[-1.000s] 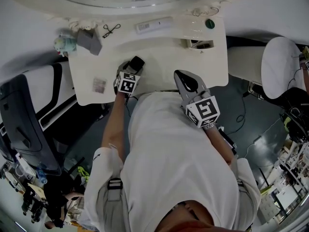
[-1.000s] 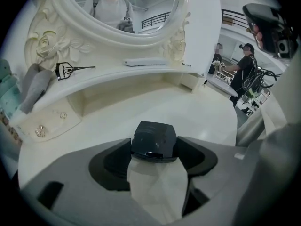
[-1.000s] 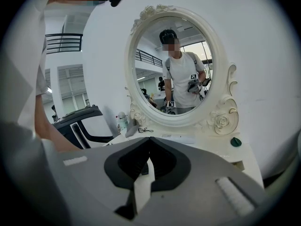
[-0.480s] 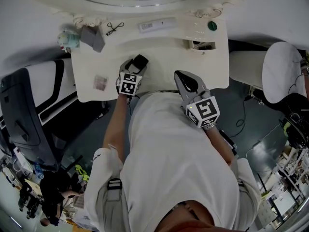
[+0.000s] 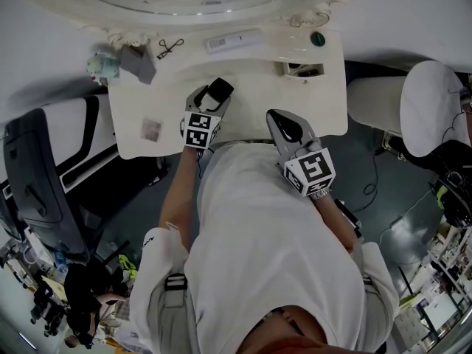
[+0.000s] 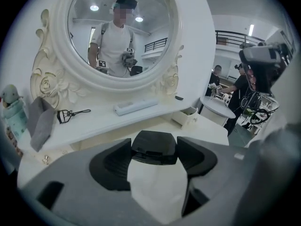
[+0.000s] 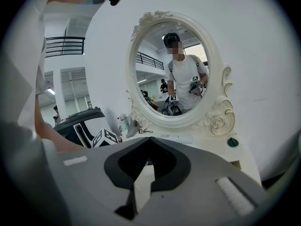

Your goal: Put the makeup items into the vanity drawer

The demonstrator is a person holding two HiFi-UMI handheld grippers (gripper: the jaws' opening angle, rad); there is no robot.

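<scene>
my left gripper is clamped on a small black square plastic compact. its 2 jaws press the case from either side, and it hangs clear above the near part of the white vanity tabletop. i judge i hold it off the surface so it can travel to the small white drawer, which stands pulled open at the far right, ready to take things. the compact is not in the drawer yet.

my right gripper has its jaws together with nothing between them. it sits near my body at the right, apart from the left gripper, probably to stay out of the way.

the other makeup things lie on the far shelf under the oval mirror in its carved white frame. there is a black metal eyelash curler, a long flat white box and a round dark green cap just beyond the drawer. a grey fabric pouch leans at the far left beside a small pale plush figure. a small pinkish patch on the near left of the tabletop is too blurred to name.

i can read no brand or label anywhere. the white box carries marks too small to make out, and the only clear print is the black-and-white square markers on the gripper cubes.
</scene>
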